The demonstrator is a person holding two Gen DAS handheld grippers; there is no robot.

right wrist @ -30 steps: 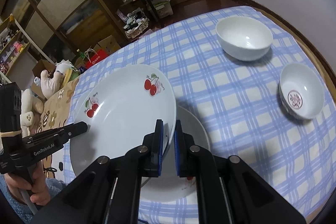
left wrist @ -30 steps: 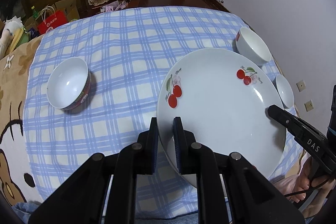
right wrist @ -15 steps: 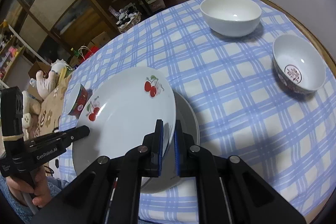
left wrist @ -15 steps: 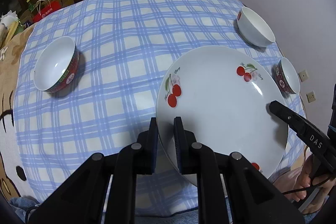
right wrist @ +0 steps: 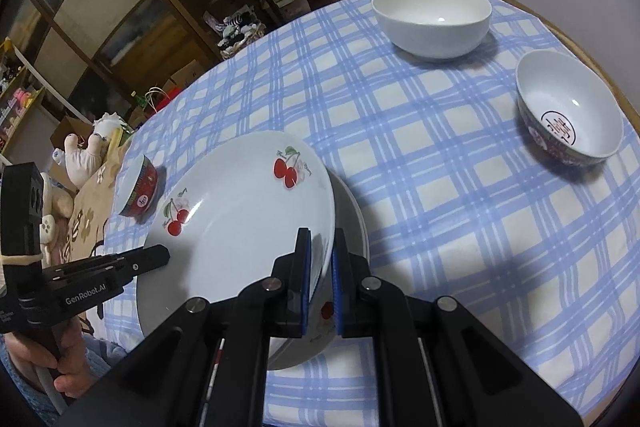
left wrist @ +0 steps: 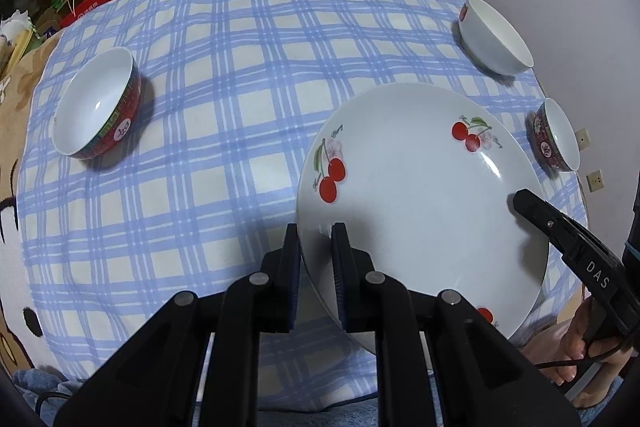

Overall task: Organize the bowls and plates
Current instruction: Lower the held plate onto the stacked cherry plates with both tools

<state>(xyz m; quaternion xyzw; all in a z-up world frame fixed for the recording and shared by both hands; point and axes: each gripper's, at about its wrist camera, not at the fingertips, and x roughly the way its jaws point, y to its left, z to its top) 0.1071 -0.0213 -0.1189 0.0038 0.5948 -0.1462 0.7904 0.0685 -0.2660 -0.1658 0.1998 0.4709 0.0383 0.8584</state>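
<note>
A white plate with red cherries [left wrist: 420, 187] [right wrist: 240, 227] hangs tilted just over the table, held from both sides. My left gripper [left wrist: 316, 231] is shut on its left rim, and in the right wrist view its finger [right wrist: 156, 257] reaches the same rim. On the opposite rim my right gripper [right wrist: 321, 239] is shut, its finger [left wrist: 524, 201] lying over the plate. Directly under it a second cherry plate [right wrist: 356, 219] [left wrist: 486, 315] lies flat on the cloth, mostly hidden. I cannot tell whether the two plates touch.
On the blue check tablecloth [left wrist: 240, 67] stand a red-patterned bowl [left wrist: 96, 107] [right wrist: 140, 187] at left, a plain white bowl [left wrist: 494, 35] [right wrist: 432, 19] at far right, and a smaller red bowl [left wrist: 556, 135] [right wrist: 568, 111] beside the table's right edge. Wooden shelves [right wrist: 120, 7] stand beyond.
Both grippers have sunk with the cherry plate, bringing it closer over the plate on the table. The left view has tipped further downward. Both grips are unchanged.
</note>
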